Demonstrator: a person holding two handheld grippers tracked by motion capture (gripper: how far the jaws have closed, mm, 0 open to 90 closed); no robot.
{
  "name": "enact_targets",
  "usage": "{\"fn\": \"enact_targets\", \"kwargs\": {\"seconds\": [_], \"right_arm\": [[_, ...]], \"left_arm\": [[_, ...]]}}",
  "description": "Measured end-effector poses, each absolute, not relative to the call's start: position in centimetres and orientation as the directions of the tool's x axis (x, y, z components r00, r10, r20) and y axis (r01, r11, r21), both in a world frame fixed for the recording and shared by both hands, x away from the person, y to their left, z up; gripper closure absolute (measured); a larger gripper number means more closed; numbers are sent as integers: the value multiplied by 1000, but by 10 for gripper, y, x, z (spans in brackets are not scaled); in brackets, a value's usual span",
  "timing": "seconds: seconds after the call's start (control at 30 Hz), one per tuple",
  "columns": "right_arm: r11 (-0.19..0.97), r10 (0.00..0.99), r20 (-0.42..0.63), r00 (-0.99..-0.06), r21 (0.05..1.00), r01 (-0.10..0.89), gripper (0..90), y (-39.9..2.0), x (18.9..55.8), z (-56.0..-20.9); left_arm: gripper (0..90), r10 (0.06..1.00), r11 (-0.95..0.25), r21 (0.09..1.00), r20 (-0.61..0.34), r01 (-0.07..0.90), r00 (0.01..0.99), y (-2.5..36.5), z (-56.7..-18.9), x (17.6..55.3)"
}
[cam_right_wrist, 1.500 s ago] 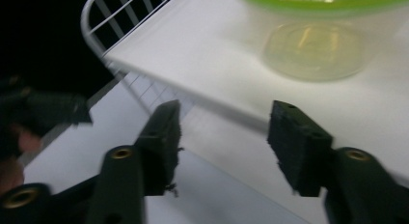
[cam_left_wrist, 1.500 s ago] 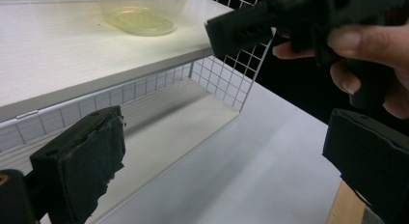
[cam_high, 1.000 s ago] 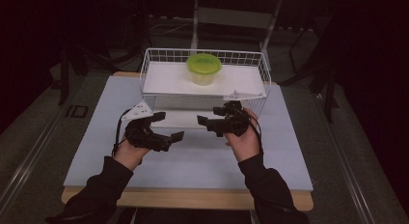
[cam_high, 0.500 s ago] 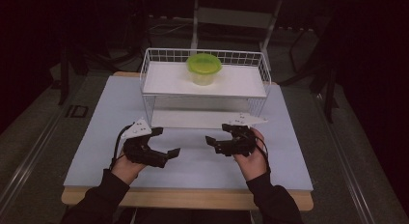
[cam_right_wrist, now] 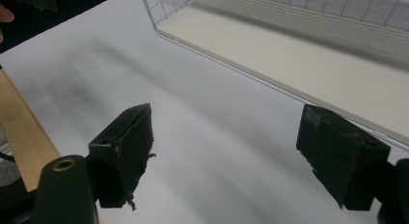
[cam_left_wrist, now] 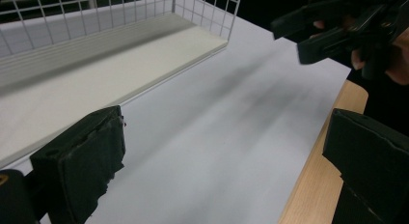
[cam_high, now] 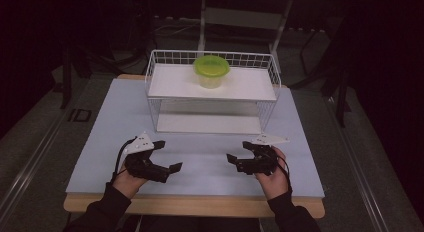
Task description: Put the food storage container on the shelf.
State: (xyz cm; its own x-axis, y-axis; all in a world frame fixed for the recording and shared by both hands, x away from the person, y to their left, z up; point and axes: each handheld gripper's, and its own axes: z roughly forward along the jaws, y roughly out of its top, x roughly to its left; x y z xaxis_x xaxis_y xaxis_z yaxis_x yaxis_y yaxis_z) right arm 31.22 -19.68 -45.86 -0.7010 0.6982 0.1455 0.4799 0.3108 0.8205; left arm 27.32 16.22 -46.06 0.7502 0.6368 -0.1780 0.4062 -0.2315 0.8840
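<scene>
The green-lidded container (cam_high: 211,70) sits on the upper shelf of the white wire rack (cam_high: 270,77), its contents hidden. Near the desk's (cam_high: 100,127) front edge, the left gripper (cam_high: 167,156) and right gripper (cam_high: 239,151) hover apart, jaws spread, holding nothing. Beyond the desk lies darkness.

I am working in what looks like a dim lab or test room, at a wooden counter (cam_high: 195,205) under a pale mat (cam_high: 200,157), with a white wire rack (cam_high: 212,92), dark stands (cam_high: 345,77) behind it, and grey carpet (cam_high: 40,137) with a floor rail (cam_high: 30,167).
</scene>
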Motion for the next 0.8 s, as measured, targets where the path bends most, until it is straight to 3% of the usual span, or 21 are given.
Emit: {"fn": "enact_targets", "kwargs": {"seconds": [0.8], "right_arm": [[312,729,145,-669,799,514,198,-242,279,-476]], "left_arm": [[21,680,-241,866,-172,438,713,190,-487,258]]}}
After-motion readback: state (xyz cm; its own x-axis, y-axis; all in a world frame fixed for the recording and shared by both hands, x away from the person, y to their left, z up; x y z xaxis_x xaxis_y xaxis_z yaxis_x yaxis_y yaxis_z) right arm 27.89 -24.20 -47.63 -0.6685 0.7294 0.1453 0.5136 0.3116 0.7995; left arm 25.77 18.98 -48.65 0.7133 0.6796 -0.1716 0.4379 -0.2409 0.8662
